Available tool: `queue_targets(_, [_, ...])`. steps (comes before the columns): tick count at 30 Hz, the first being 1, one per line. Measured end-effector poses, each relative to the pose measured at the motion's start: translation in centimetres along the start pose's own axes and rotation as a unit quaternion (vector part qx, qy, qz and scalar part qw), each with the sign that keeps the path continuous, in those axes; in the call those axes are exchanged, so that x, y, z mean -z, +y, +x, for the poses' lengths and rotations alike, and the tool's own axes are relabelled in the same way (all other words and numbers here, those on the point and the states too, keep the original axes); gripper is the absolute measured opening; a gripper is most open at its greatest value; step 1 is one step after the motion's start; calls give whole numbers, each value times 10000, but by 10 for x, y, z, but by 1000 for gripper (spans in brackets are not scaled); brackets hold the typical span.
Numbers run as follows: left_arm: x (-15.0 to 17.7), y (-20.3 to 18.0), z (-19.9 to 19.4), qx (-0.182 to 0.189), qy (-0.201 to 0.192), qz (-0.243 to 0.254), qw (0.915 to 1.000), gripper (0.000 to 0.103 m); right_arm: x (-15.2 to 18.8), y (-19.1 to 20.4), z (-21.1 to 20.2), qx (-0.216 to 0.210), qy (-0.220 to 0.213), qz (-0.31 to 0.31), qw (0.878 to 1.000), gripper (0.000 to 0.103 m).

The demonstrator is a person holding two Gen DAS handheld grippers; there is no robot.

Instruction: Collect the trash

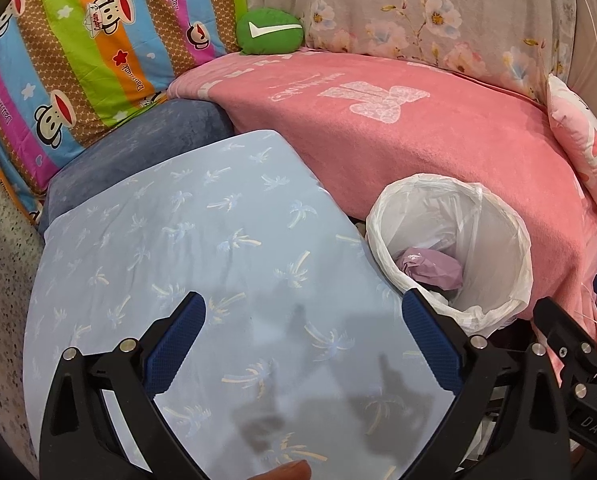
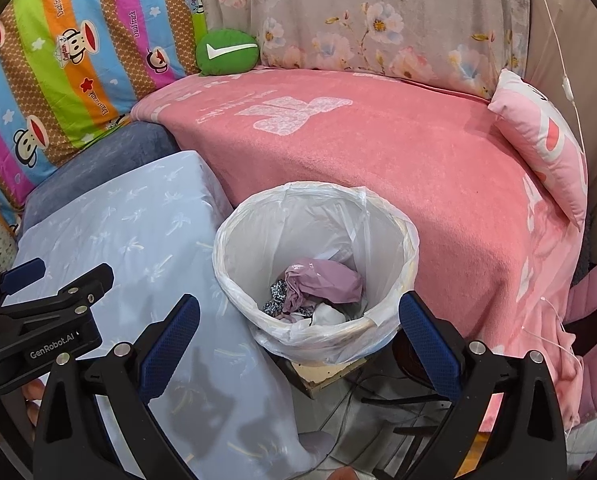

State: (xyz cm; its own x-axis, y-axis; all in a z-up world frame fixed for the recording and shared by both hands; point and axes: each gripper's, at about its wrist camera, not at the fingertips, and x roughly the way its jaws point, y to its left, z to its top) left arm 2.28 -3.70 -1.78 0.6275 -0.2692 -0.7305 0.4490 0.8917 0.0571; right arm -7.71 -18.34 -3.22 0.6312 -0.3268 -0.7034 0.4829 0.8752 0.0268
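Jaws wide, empty; lined bin (image 2: 318, 280) holds crumpled purple wrapper (image 2: 326, 280), perhaps cloth scraps.

A lived-in home room, likely a bedroom or sitting corner: a pink blanket (image 2: 398, 168) covers a bed or sofa, with a cartoon-monkey striped quilt (image 2: 70, 64), floral bedding (image 2: 378, 20), small cushions, and a bag-lined wastebasket (image 2: 254, 240) beside it.
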Motion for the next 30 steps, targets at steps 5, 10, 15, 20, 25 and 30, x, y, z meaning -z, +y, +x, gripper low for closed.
queue_targets(5, [2,-1,0,-43,-30,-7,10000,95,2,-2,2,35,45,12,10000,97])
queue_targets(10, [5,-2,0,-59,-28,45,10000,95,4,-1,1,39,47,-12,10000,97])
queue_targets(15, [5,-5,0,-74,6,42,10000,95,4,-1,2,59,83,-18,9999,97])
queue_targets(20, [6,-6,-1,-65,28,15,10000,95,5,-1,2,87,106,-31,9999,97])
queue_targets(25, [8,-10,1,-66,78,31,9999,95,5,-3,2,107,101,-5,9999,97])
queue_targets(30, [10,-11,1,-113,82,-71,9999,95,6,-3,4,107,129,-13,9999,97])
